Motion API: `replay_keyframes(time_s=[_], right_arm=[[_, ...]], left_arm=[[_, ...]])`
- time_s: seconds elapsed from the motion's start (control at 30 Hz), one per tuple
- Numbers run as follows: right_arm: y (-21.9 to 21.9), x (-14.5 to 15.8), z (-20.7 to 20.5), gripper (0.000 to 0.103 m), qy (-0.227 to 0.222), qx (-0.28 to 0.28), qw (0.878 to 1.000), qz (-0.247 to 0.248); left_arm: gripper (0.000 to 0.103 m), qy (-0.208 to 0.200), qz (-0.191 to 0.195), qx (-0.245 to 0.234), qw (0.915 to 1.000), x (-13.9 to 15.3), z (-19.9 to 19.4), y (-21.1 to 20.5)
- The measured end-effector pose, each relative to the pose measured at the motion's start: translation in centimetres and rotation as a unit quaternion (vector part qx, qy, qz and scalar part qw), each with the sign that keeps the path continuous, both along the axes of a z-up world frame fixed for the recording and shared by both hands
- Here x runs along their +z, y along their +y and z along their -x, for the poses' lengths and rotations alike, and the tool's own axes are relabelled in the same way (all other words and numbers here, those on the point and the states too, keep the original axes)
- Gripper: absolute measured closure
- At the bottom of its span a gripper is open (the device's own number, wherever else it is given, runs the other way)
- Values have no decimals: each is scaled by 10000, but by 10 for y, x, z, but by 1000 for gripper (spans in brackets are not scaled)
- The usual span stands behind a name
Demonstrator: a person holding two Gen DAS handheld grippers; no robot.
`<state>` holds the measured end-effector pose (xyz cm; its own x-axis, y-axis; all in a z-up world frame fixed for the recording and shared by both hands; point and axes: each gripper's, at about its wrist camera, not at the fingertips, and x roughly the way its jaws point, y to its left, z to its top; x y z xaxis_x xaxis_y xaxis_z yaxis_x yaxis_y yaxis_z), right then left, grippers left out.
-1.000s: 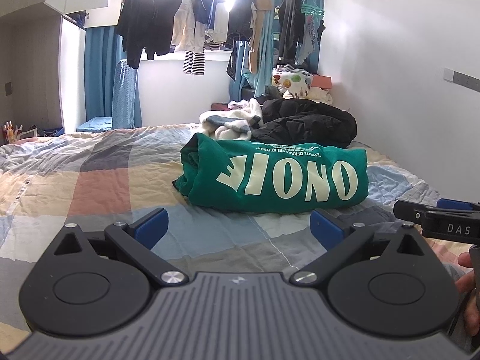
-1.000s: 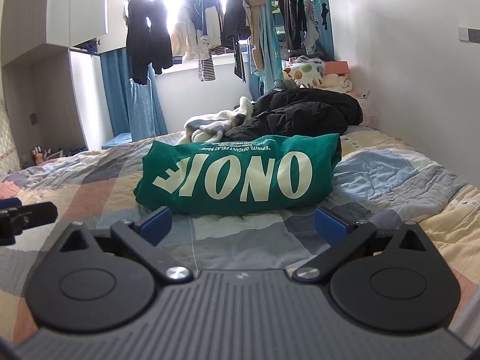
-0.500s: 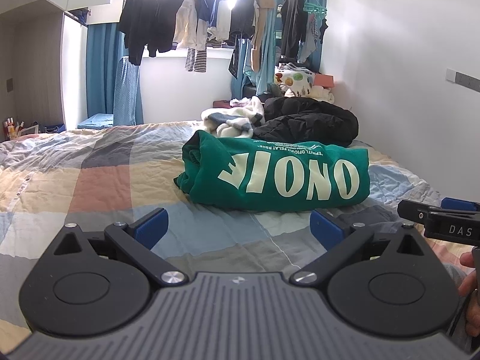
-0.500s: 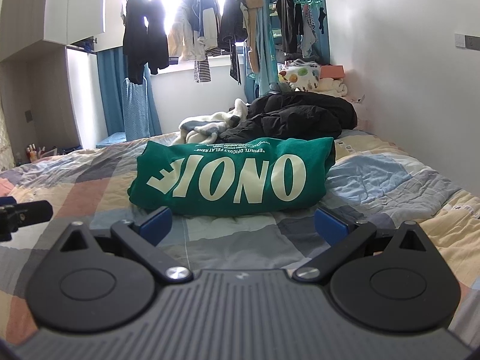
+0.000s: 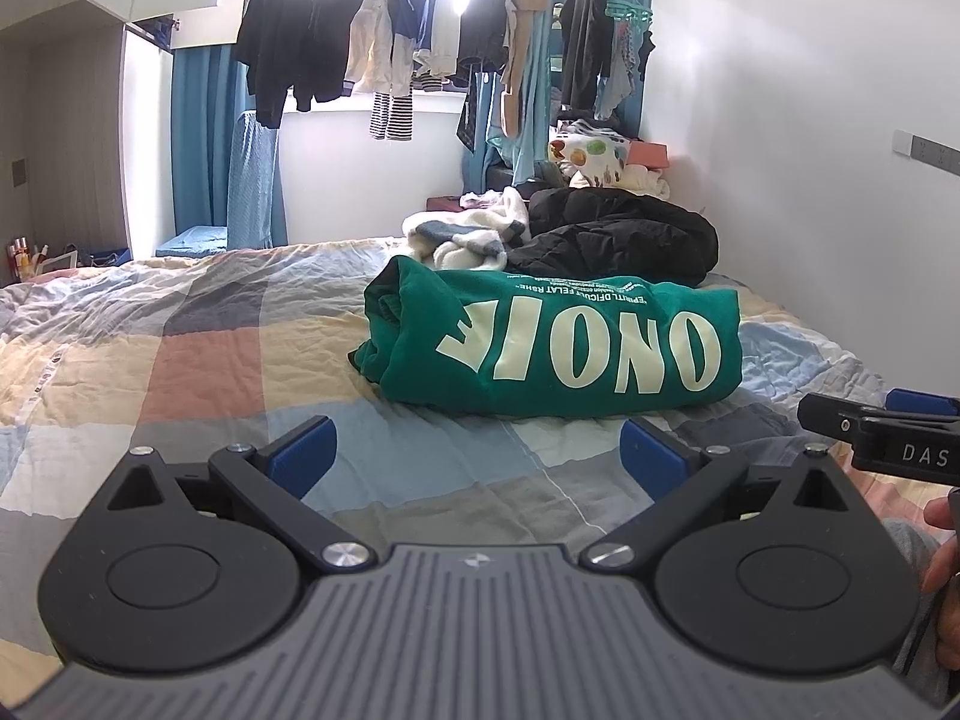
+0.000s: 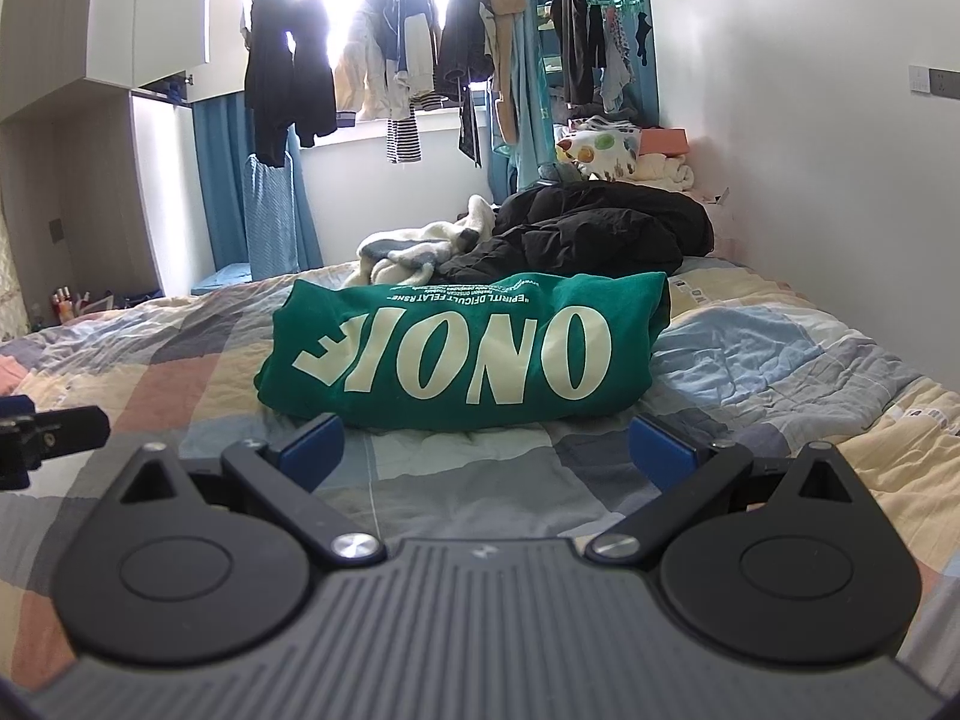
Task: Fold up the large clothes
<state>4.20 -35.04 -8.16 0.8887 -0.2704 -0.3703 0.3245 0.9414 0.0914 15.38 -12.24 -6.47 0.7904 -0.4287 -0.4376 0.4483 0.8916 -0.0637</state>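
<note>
A folded green sweatshirt [image 5: 558,342] with large cream letters lies on the checked bedspread [image 5: 180,360]; the right wrist view shows the same sweatshirt [image 6: 468,354] straight ahead. My left gripper [image 5: 477,459] is open, held just above the bed, short of the sweatshirt's near edge, with nothing between its blue pads. My right gripper [image 6: 486,456] is also open and empty, close in front of the sweatshirt. The right gripper's body [image 5: 882,438] shows at the right edge of the left wrist view, with a hand [image 5: 942,570] on it. The left gripper's tip [image 6: 48,438] shows at the left edge of the right wrist view.
Behind the sweatshirt lie a black jacket [image 5: 618,240] and a white fleece garment [image 5: 462,234]. Clothes hang at the bright window [image 5: 420,36]. A white wall [image 5: 810,180] runs along the bed's right side. The bedspread stretches wide to the left.
Both grippers have edged a little nearer to the sweatshirt and tilted slightly; the sweatshirt looks larger and lower in both views. The jaws have stayed open.
</note>
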Motion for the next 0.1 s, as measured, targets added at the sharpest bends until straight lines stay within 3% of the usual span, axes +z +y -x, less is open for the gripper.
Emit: replay_keyframes(time_s=[0.1], right_arm=[[0,0,0,0,3,3,10000,5]], left_arm=[[1,-11,0,-9,10000,0,0,0]])
